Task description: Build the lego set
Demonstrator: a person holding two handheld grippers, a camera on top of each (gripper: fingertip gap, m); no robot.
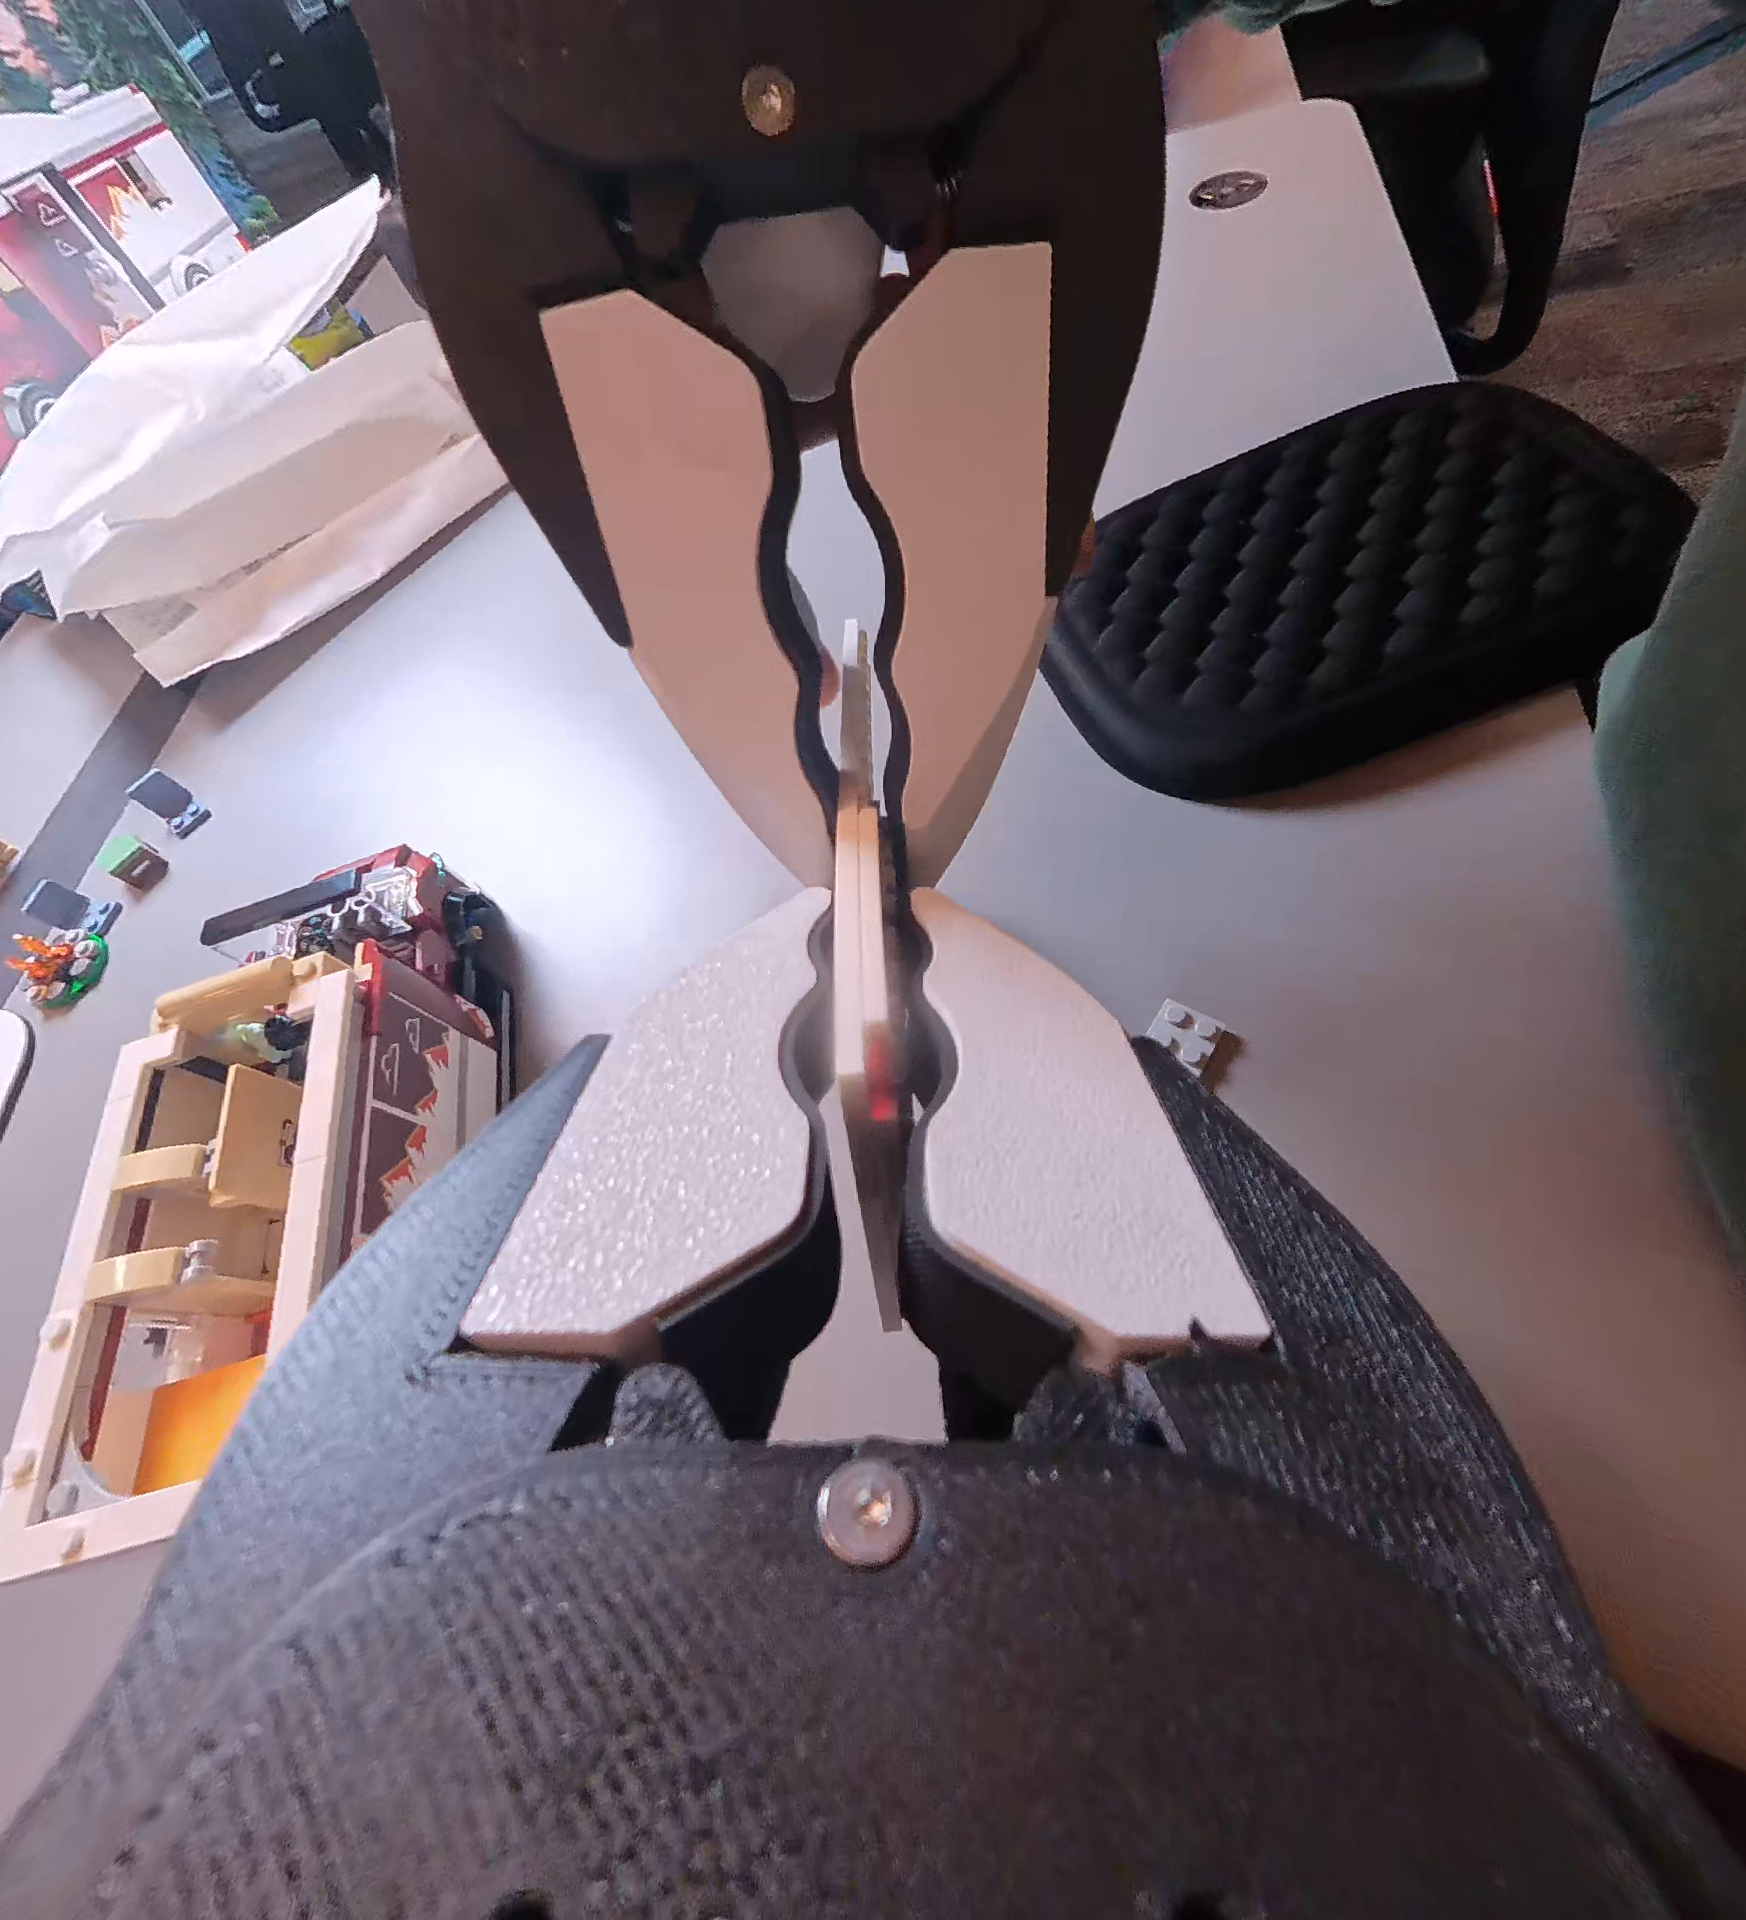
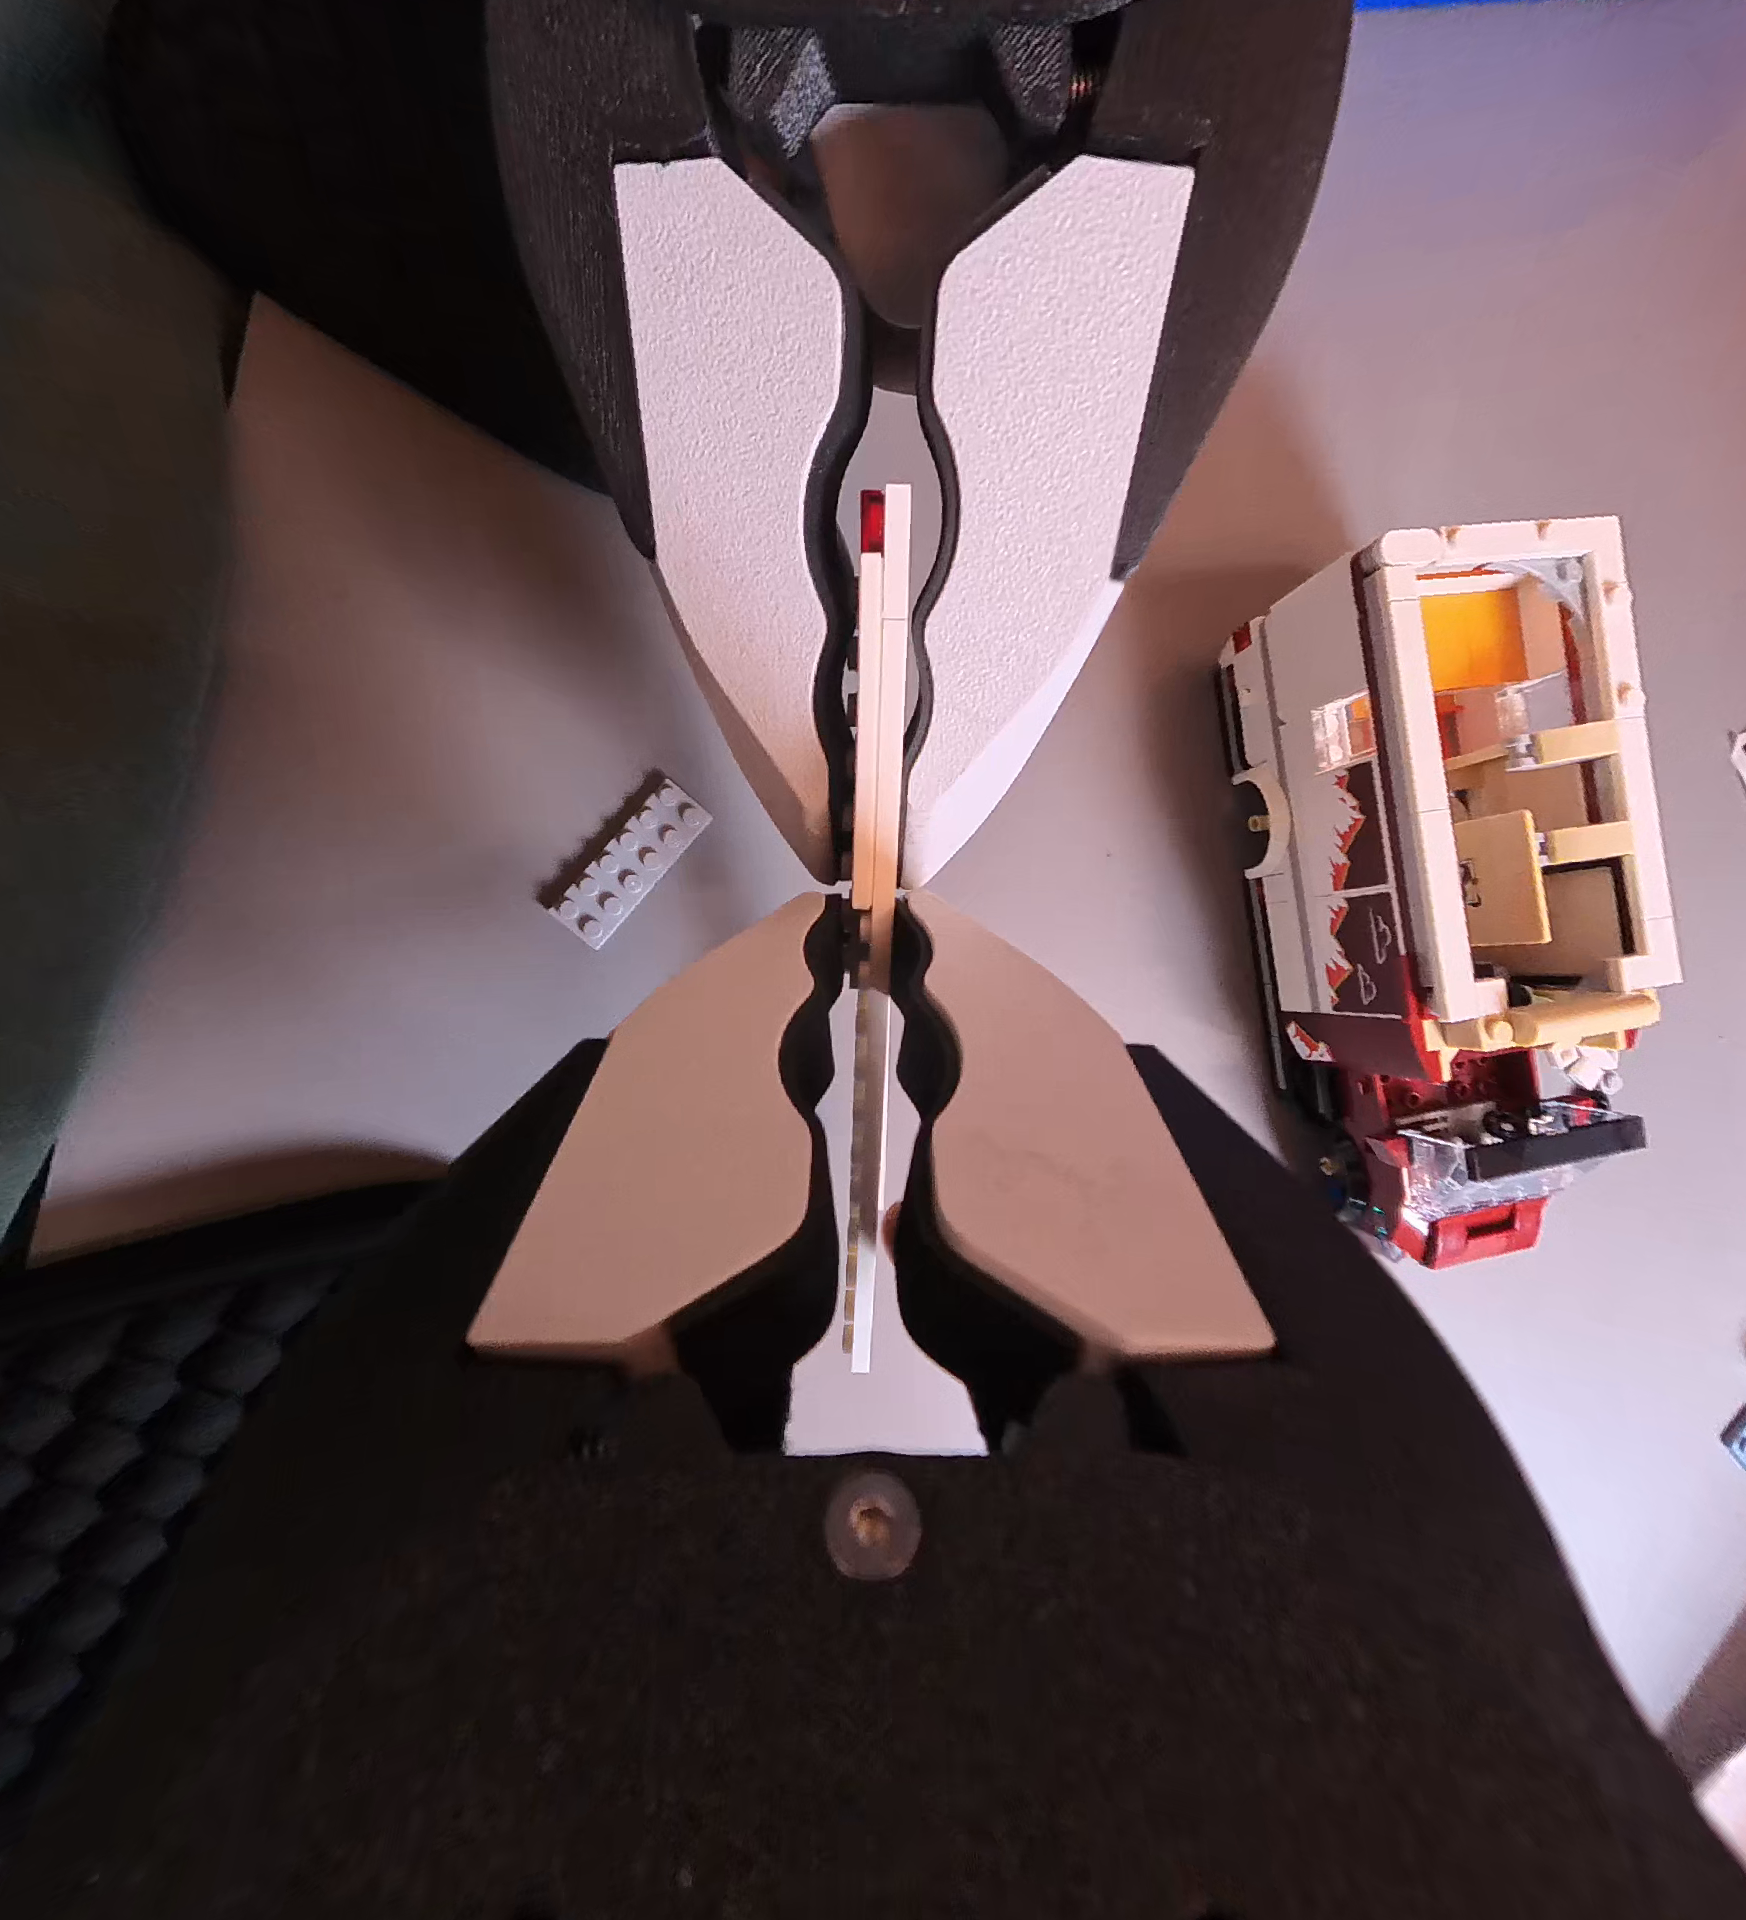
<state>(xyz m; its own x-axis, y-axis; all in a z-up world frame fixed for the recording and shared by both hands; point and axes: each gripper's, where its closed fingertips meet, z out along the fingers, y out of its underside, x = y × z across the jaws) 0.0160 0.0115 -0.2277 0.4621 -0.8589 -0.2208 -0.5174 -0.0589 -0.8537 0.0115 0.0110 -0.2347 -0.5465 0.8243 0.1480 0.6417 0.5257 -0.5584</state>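
Observation:
A long flat white brick plate assembly (image 1: 861, 935) with a small red piece at one end is held edge-on above the grey table (image 1: 536, 748). My left gripper (image 1: 869, 914) is shut on the end with the red piece. My right gripper (image 2: 871, 909) is shut on the other end of the same plate assembly (image 2: 881, 727). The two grippers face each other tip to tip. The right gripper shows at the top of the left wrist view (image 1: 864, 868), and the left gripper at the top of the right wrist view (image 2: 874, 883).
A red, white and tan brick-built camper van (image 2: 1451, 831), roof off, lies on the table (image 1: 256, 1143). A loose grey studded plate (image 2: 630, 862) lies beside the grippers. White paper bags (image 1: 225, 468), small loose pieces (image 1: 69, 914), a black chair seat (image 1: 1347, 592) and a green sleeve (image 1: 1731, 727) surround them. My two grippers' fingertips are within a few centimetres of each other.

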